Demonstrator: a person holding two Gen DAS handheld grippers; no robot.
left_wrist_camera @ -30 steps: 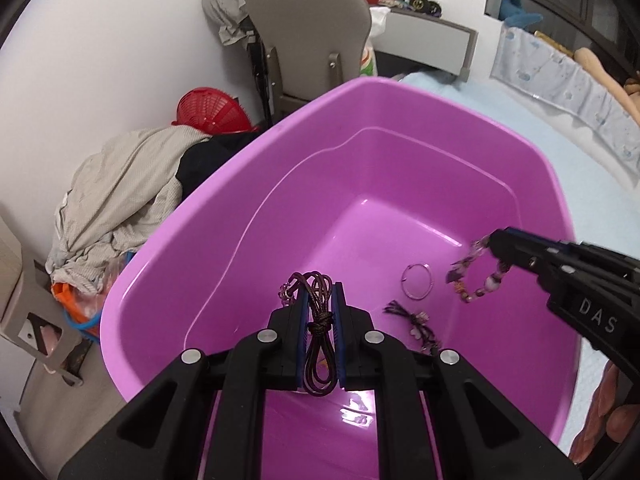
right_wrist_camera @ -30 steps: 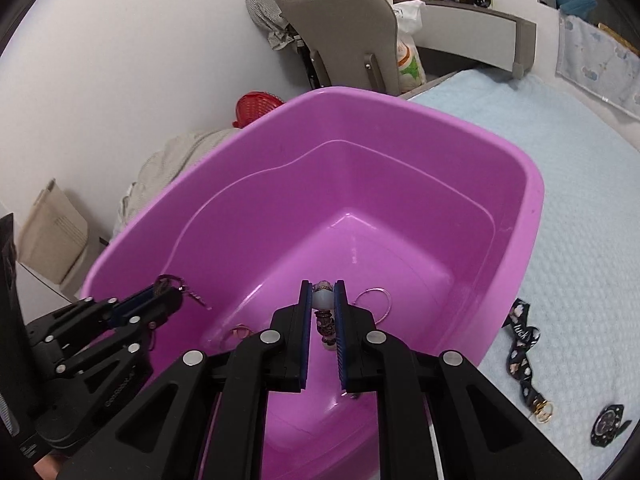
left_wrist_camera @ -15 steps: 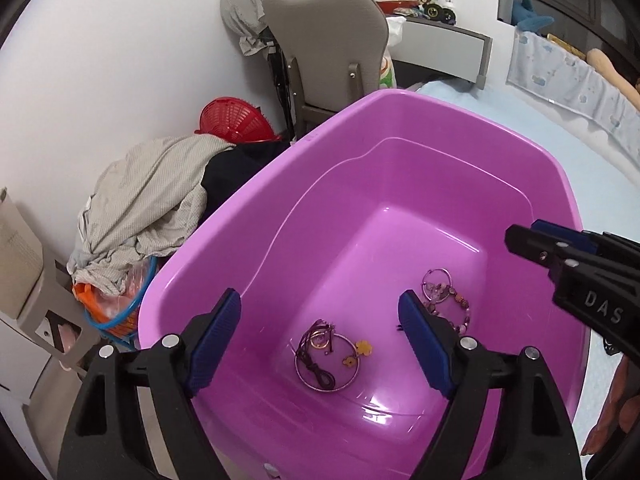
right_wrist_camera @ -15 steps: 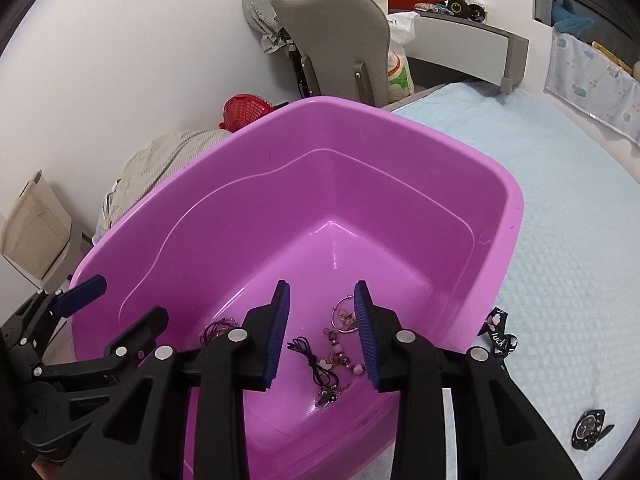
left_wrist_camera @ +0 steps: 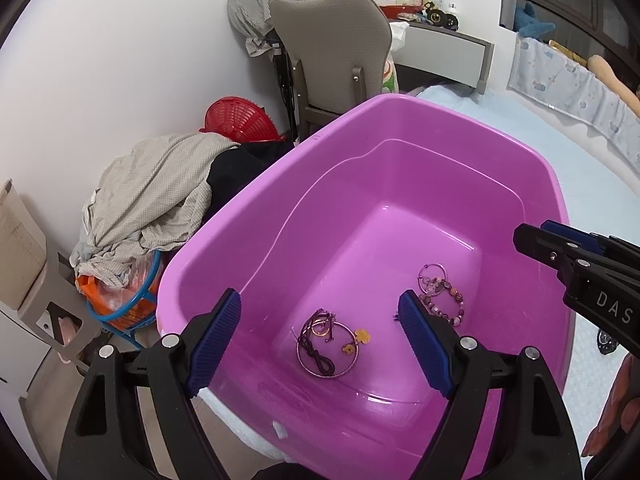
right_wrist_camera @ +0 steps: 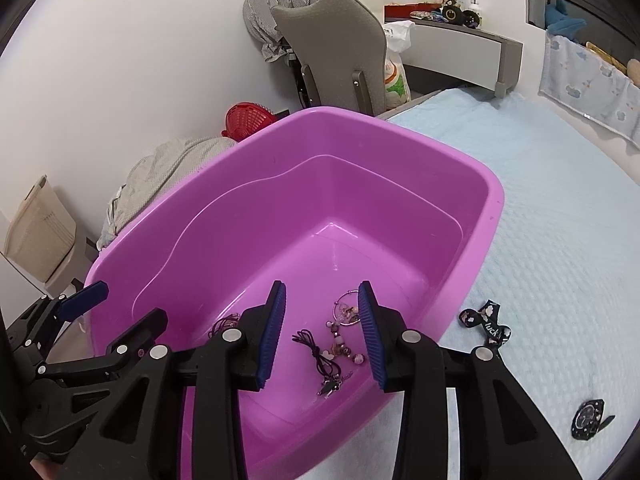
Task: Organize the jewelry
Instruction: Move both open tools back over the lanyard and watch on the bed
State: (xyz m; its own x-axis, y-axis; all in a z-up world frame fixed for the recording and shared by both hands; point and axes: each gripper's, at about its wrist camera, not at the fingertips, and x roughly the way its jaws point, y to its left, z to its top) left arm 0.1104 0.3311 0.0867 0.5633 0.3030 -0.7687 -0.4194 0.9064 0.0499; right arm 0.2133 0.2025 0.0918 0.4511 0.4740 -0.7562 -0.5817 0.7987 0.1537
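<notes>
Pale blue quilted bedding (right_wrist_camera: 560, 240) is carrying a big glossy purple plastic tub (left_wrist_camera: 440, 128), with a heap of grey laundry (left_wrist_camera: 160, 200) lying on the floor to its left. Left tongs (left_wrist_camera: 320, 338) are hanging wide open and empty above a thin metal hoop with a dark cord and small gold charms (left_wrist_camera: 326, 344) on the tub floor. Further right, a pink beaded bracelet (left_wrist_camera: 442, 296) is resting beside a small wire ring. Right tongs (right_wrist_camera: 322, 334) are gaping too, holding nothing. Outside the tub, a black printed ribbon (right_wrist_camera: 486, 324) and a black watch face (right_wrist_camera: 588, 424) are waiting on the bedding; reaching for them, tongs risk snagging the quilt, or the limp ribbon slipping free
</notes>
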